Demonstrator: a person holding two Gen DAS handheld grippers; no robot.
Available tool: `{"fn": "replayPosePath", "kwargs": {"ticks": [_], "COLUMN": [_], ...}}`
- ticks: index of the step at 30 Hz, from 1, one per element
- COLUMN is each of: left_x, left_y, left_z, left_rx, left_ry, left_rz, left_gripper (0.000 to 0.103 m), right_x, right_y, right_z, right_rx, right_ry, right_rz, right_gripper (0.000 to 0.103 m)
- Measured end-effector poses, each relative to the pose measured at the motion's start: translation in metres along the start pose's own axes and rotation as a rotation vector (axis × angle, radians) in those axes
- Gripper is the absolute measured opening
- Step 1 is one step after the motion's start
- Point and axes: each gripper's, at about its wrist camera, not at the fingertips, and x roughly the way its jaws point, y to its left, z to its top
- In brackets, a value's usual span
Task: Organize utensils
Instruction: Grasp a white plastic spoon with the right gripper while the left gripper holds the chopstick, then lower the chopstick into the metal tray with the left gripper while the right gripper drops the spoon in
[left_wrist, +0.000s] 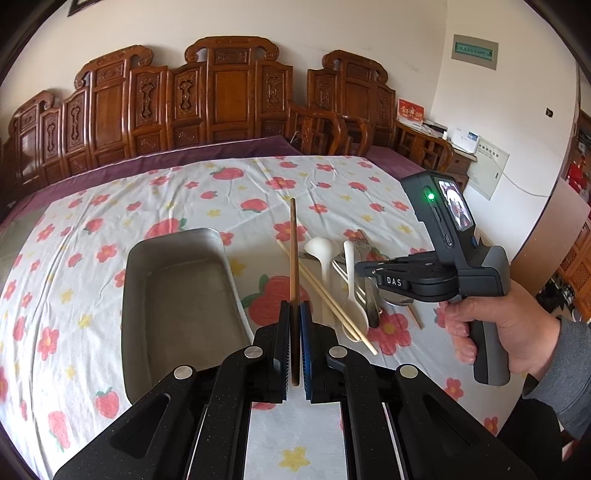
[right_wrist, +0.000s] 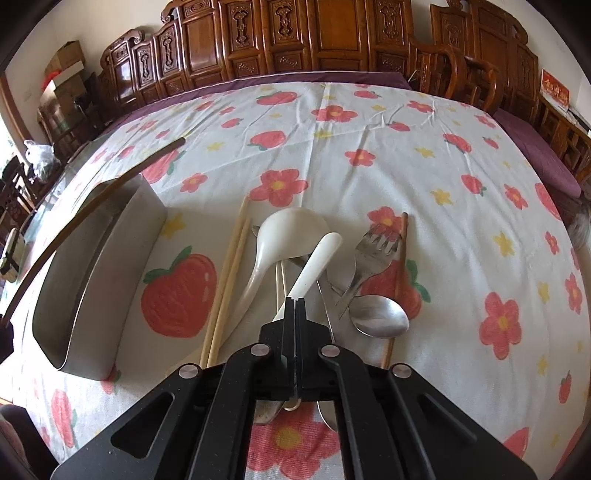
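The left gripper (left_wrist: 294, 306) is clamped on a dark chopstick (left_wrist: 293, 254) that points to twelve o'clock beside the metal tray (left_wrist: 177, 295). Only the left wrist view shows the person's hand (left_wrist: 498, 332) on the right gripper (right_wrist: 296, 302). The right wrist view alone shows its jaws closed on a white spoon handle (right_wrist: 314, 266), with fork (right_wrist: 373, 243) and steel spoon (right_wrist: 380, 317) at three o'clock.

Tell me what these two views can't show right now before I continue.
- Right wrist view: white spoon bowl end, hidden under the right gripper.
- Right wrist view: brown chopstick near end, cut off at the left edge.
- Left wrist view: fork handle, behind the right gripper.
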Motion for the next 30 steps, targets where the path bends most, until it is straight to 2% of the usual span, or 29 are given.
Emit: {"fn": "replayPosePath", "kwargs": {"ticks": [2,4,6,9,11,14,20,26,30], "left_x": [0.001,0.001,0.002,0.001,0.001,0.001,-0.001,-0.003,-0.006], "left_y": [0.001,0.001,-0.001,-0.001,0.000,0.002,0.001,0.005,0.019], "left_z": [0.000,0.000,0.000,0.000,0.000,0.000,0.001,0.003,0.006], "left_rx": [-0.002,-0.002,0.001,0.001,0.000,-0.006,0.003,-0.004,-0.025], "left_ry": [0.002,0.004,0.005,0.003,0.004,0.003,0.000,-0.006,-0.017], "left_rz": [0.000,-0.002,-0.002,-0.001,-0.001,-0.001,-0.002,0.009,0.042], "left_gripper": [0.005,0.005,0.005,0.005,0.005,0.005,0.005,0.005,0.005], "right_x": [0.003,0.006,0.013,0.020,0.024,0.018,0.002,-0.020,-0.037], "right_y": [0.001,0.003,0.004,0.006,0.006,0.003,0.003,0.004,0.011], "right_z": [0.000,0.000,0.001,0.002,0.002,0.002,0.006,0.011,0.016], "right_rx": [0.009,0.010,0.013,0.015,0.019,0.034,0.010,-0.020,-0.018], "right_ry": [0.000,0.005,0.020,0.032,0.042,0.019,-0.017,-0.046,-0.071], "right_rz": [0.008,-0.007,-0.015,-0.014,-0.019,-0.003,-0.014,-0.009,0.019], "right_gripper": [0.029,0.036,0.036,0.033,0.019,0.010,0.004,0.004,0.004]}}
